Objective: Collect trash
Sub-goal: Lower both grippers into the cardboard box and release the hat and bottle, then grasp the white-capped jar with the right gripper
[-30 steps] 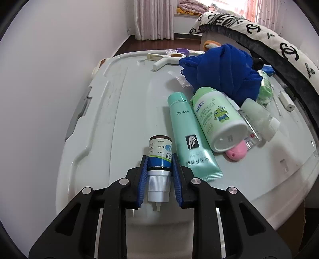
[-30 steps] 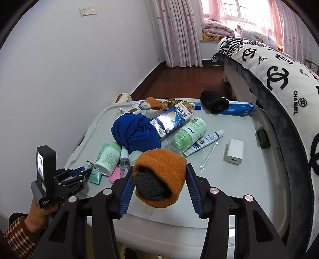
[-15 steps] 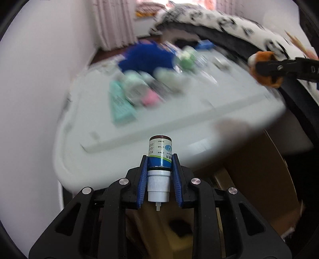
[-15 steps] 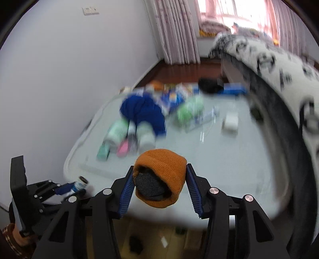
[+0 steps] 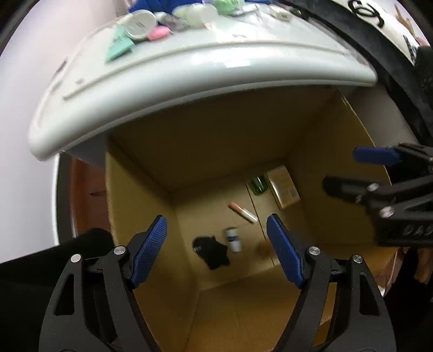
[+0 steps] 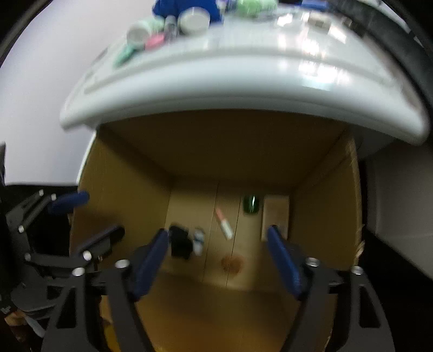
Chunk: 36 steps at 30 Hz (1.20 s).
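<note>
Both grippers hang open and empty over a deep cardboard box beside the white lid. My left gripper looks down at the small white-capped bottle on the box floor, blurred, next to a black cloth. My right gripper is over the same box; the orange sock ball lies blurred on the floor below it, with the bottle and black cloth to its left. Each gripper shows in the other's view, the right one and the left one.
The box also holds a pink and white tube, a green bottle and a small carton. The white lid overhangs the box and carries tubes, bottles and blue cloth. A patterned bed edge is at right.
Both grippers swung from above the lid to over the box and opened. The bottle left my left gripper and the orange sock ball left my right; both now lie in the box.
</note>
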Each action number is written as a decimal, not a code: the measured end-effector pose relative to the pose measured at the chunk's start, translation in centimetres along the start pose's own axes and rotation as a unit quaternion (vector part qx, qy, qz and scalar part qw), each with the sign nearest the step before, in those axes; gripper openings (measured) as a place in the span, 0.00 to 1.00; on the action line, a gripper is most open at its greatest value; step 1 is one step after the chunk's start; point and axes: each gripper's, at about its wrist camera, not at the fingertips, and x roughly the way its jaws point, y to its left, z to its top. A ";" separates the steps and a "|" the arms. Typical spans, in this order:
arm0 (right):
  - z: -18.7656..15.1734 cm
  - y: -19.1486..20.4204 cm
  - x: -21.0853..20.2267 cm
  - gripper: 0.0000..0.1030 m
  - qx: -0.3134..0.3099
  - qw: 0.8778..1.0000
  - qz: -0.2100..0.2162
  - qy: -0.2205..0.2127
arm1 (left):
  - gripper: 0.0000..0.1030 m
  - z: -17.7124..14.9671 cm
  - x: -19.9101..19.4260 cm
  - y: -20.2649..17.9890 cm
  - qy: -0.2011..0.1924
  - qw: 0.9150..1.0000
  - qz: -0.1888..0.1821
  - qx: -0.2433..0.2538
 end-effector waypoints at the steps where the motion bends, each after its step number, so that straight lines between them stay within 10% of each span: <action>1: 0.6 0.1 -0.8 0.75 -0.004 1.000 0.004 -0.019 | 0.72 0.3 -0.6 0.3 -0.014 1.000 0.002 -0.006; 10: 11.5 2.9 -5.9 0.75 -0.093 0.988 -0.002 -0.120 | 0.81 9.5 -6.7 5.0 -0.144 0.988 0.039 -0.048; 17: 21.1 4.0 -2.4 0.74 -0.123 0.983 -0.022 -0.137 | 0.81 13.6 -7.3 7.9 -0.199 0.976 0.072 -0.057; 36: 26.0 4.8 6.3 0.41 -0.094 0.993 0.023 -0.066 | 0.81 12.7 -4.6 9.9 -0.127 0.987 0.034 -0.095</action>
